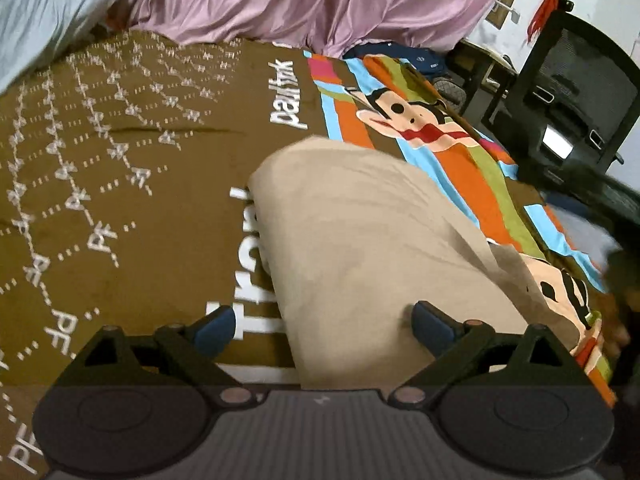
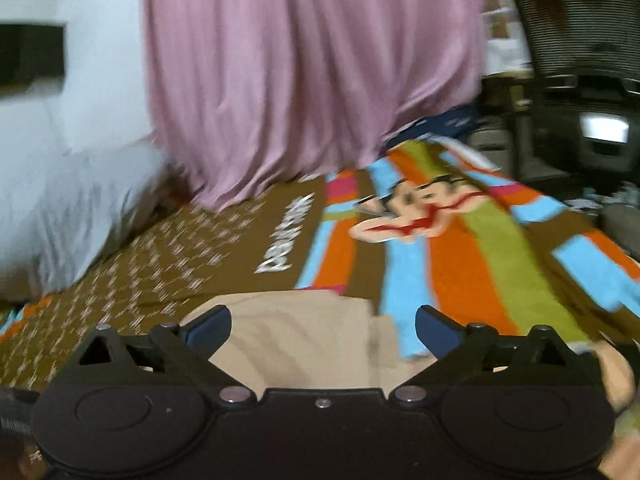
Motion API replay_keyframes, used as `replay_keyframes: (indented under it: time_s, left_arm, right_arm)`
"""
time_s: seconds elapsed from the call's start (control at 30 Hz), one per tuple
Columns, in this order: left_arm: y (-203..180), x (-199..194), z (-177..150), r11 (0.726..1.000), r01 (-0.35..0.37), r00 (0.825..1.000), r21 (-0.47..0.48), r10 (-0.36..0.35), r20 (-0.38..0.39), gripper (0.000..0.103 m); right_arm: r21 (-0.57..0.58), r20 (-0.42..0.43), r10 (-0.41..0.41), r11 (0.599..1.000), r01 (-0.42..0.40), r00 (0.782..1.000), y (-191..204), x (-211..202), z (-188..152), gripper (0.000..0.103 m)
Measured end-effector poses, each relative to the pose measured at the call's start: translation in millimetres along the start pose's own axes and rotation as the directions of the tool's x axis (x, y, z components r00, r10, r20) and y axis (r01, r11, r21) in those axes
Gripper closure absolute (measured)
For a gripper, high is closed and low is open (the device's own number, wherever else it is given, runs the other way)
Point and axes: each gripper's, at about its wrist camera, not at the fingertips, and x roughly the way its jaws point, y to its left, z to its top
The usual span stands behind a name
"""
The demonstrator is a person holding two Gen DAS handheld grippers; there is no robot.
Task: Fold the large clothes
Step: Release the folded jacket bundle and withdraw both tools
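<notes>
Left gripper and right gripper: jaws spread wide, nothing held, above the beige garment.
Garment lies folded mid-bed, toward the striped edge of the bedspread; soft, light, limp cloth — prob. best pinched at corners/hem, both grippers.

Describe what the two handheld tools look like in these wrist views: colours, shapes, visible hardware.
Both look alike. The left tool has a wide black body with two round discs, angular black linkage arms on copper-toned pivot pins, and fingers tipped with blue pads; a ribbed grey panel sits between the discs. The right tool has the same black body and blue-tipped fingers, with silver pins and a small centre screw. No cables or sleeves show.
</notes>
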Motion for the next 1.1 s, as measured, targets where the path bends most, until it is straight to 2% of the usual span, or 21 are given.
replay_keyframes:
  time_s: [0.1,0.17,0.23,0.3,0.43,0.6,0.7,0.77,0.8,0.9,1.0,1.1]
  left_arm:
    - [6.7,5.9,-4.9,1.0,0.015,1.0,-0.006,-0.015,-0.006,0.006]
    - [10.5,9.7,-7.5,0.999,0.031,0.999,-0.022,-0.031,-0.007,0.006]
    - [12.5,13.5,-9.2,0.999,0.037,0.999,-0.035,-0.037,-0.011,0.006]
    - [15.5,19.3,-11.7,0.998,0.041,0.999,-0.037,-0.041,-0.02,0.006]
    - [25.1,32.4,-13.8,0.993,0.089,0.994,-0.075,-0.094,-0.058,0.005]
    - [28.4,36.7,-15.8,0.992,0.1,0.993,-0.08,-0.104,-0.056,0.005]
    - [35.4,21.3,-16.3,0.982,0.14,0.989,-0.129,-0.144,-0.024,0.009]
    - [42.8,4.0,-17.4,0.976,0.161,0.987,-0.15,-0.161,0.01,0.008]
    - [46.0,-3.8,-17.4,0.976,0.159,0.987,-0.147,-0.157,0.025,0.008]
    - [51.5,-19.0,-14.6,0.983,0.115,0.993,-0.142,-0.108,0.055,0.008]
    - [52.2,-27.1,-13.7,0.985,0.068,0.997,-0.156,-0.06,0.052,0.006]
    - [45.6,-33.0,-17.5,0.989,-0.012,0.999,-0.146,0.016,0.032,0.005]
  right_arm:
    - [-0.095,-0.076,0.039,0.994,-0.046,0.996,24.7,49.7,9.4,0.007]
    - [-0.138,-0.137,0.059,0.987,-0.078,0.989,40.0,83.1,6.2,0.012]
    - [-0.188,-0.203,0.052,0.978,-0.091,0.978,53.6,112.2,-4.1,0.016]
    - [-0.192,-0.255,0.038,0.977,-0.089,0.966,59.5,133.0,-20.9,0.016]
    - [-0.14,-0.267,0.043,0.987,-0.083,0.963,51.2,144.6,-47.8,0.013]
    - [-0.184,-0.239,-0.017,0.983,-0.028,0.971,54.1,147.4,-58.7,0.006]
    - [-0.14,-0.226,0.006,0.989,-0.038,0.974,45.3,141.3,-57.5,0.006]
    - [-0.086,-0.205,0.024,0.995,-0.042,0.978,39.6,120.6,-48.6,0.015]
    - [-0.069,-0.183,0.03,0.997,-0.044,0.983,38.7,105.0,-46.0,0.015]
    - [-0.064,-0.141,0.064,0.995,-0.073,0.988,41.7,58.1,-44.9,0.015]
    - [-0.103,-0.138,0.102,0.988,-0.117,0.985,50.3,23.1,-55.5,0.015]
    - [-0.204,-0.153,0.068,0.974,-0.099,0.986,62.1,9.2,-78.4,0.014]
